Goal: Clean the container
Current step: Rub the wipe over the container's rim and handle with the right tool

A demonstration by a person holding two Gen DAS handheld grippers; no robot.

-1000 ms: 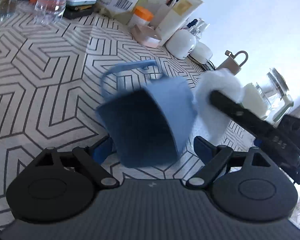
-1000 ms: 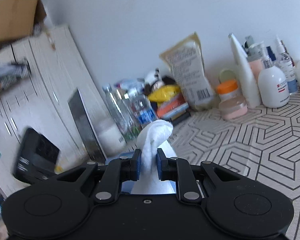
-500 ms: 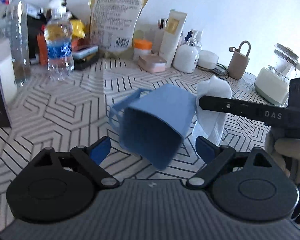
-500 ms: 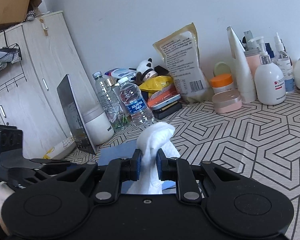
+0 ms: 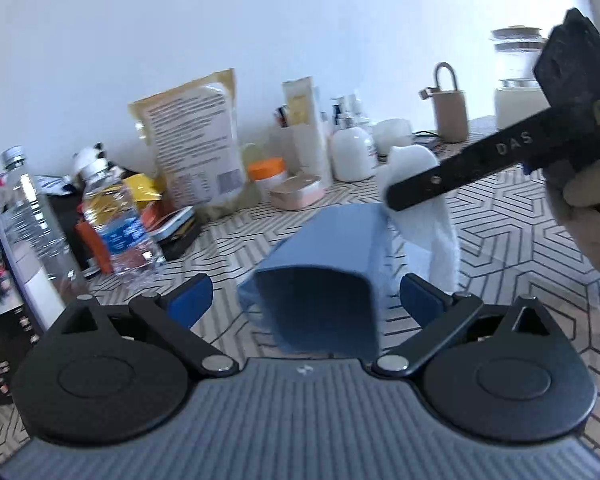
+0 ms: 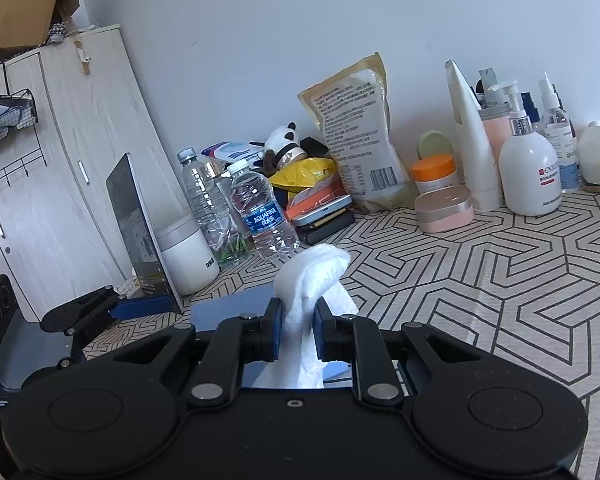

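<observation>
Black lines zigzag across the pale table [image 6: 500, 280], which sits against a white wall. Up close in the left view, the left gripper [image 5: 306, 300] has its blue fingers [image 5: 190, 298] spread wide apart, and the blue container [image 5: 324, 276] floats between them, tipped so its dark open mouth faces the camera. I cannot tell what holds it up. That view also shows a hand [image 5: 588, 220] gripping the right gripper [image 6: 296, 334]. The right view shows its fingers squeezed on a white cloth [image 6: 312, 280], with only a blue strip of container below. Farther back stand a water bottle [image 6: 266, 216] and a tan bag [image 6: 360, 140].
</observation>
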